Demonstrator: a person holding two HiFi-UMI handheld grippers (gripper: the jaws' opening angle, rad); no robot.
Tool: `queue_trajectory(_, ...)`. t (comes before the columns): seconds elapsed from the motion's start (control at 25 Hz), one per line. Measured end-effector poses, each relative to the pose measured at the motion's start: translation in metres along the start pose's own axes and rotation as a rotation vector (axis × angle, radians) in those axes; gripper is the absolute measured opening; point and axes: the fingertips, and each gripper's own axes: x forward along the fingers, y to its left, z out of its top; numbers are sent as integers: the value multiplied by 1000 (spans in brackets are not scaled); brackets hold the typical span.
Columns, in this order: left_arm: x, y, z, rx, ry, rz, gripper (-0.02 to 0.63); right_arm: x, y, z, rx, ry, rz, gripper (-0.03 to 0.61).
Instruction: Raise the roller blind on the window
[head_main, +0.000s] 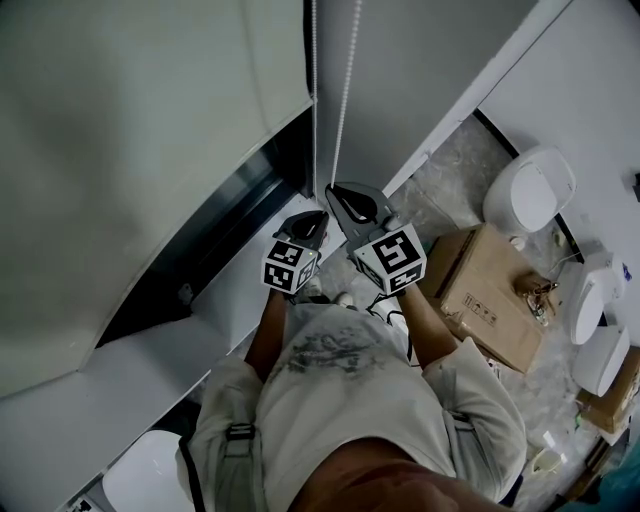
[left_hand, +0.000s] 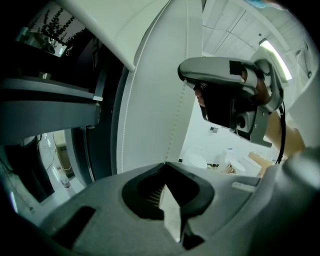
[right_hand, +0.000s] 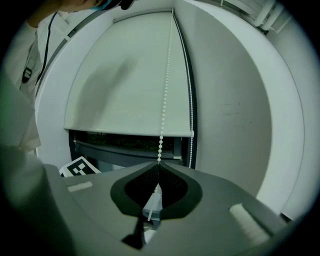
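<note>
The pale roller blind hangs partly down over a dark window; in the right gripper view the blind leaves a dark strip of window below its hem. Two strands of white bead chain hang along the window's right side. High on one strand, my right gripper is shut, with beads trailing out below its jaws. Just beneath it and to the left, my left gripper is shut too, a chain strand running into its closed tips. The other strand hangs free.
A white sill runs below the window. On the floor at the right stand a cardboard box and several white ceramic fixtures. The white wall flanks the chain on the right.
</note>
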Motion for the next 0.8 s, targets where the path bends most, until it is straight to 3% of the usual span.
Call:
queue_trajectory(0.4,-19,0,4,-5,-28,24,13,0,-1,-7,-5,-5,9,11)
queue_trajectory(0.8,-67,-24,110,46,-222,-44,76,-2,2,-4,-25,-12,11,11)
